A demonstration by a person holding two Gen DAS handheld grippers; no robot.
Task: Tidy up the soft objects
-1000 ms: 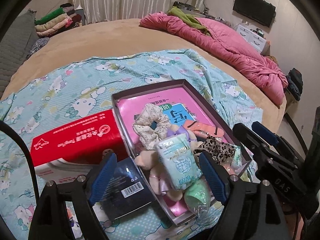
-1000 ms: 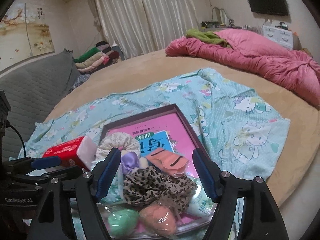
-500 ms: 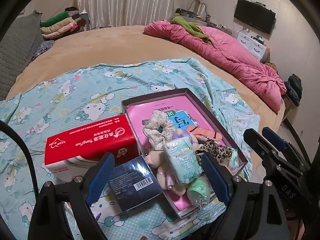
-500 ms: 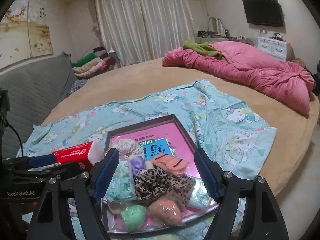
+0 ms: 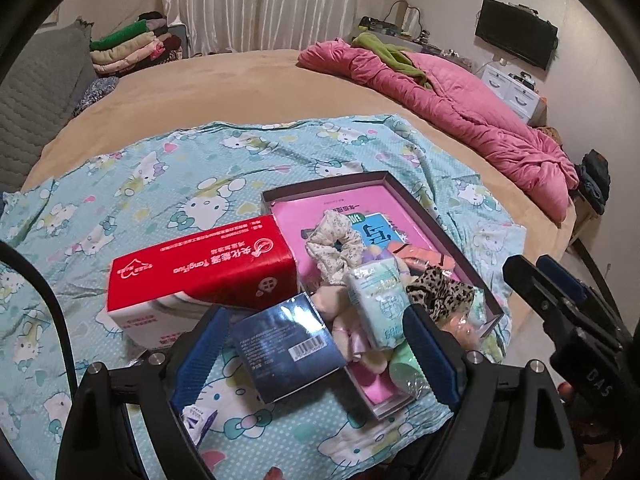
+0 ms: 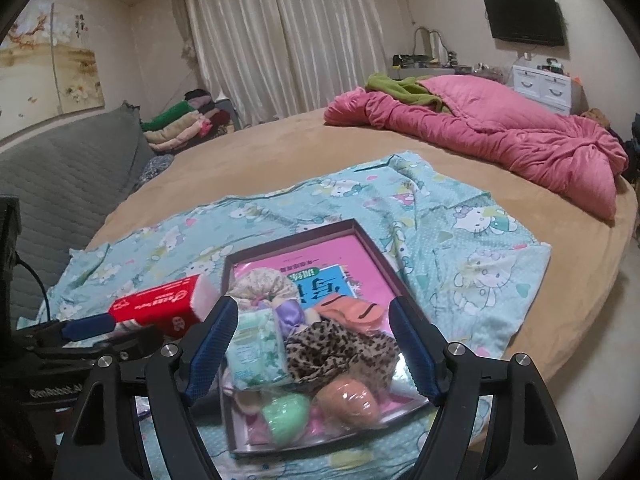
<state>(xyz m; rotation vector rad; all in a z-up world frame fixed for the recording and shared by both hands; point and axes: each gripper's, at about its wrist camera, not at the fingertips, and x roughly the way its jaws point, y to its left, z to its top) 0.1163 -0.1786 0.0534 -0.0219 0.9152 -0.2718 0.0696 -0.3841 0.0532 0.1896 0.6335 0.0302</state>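
Note:
A shallow dark-rimmed tray (image 5: 384, 178) (image 6: 352, 222) with a pink lining lies on the bed. It holds a floral scrunchie (image 5: 334, 240) (image 6: 260, 286), a leopard-print scrunchie (image 5: 440, 290) (image 6: 340, 350), a mint tissue pack (image 5: 378, 300) (image 6: 256, 344), and wrapped green (image 6: 286, 410) and orange (image 6: 348, 400) puffs. My left gripper (image 5: 316, 356) hovers open above the tray's near left corner and a dark blue box (image 5: 284, 344). My right gripper (image 6: 312, 348) hangs open above the tray's near half. Neither holds anything.
A red tissue box (image 5: 200, 268) (image 6: 160, 308) lies left of the tray on a Hello Kitty sheet (image 5: 180, 184). A pink quilt (image 6: 500, 140) is heaped at the far right, folded clothes (image 6: 176, 124) at the back left. The bed's edge (image 6: 592, 320) curves close on the right.
Both grippers have drawn back and upward from the tray, so more of the bed shows. The objects in the tray have stayed put.

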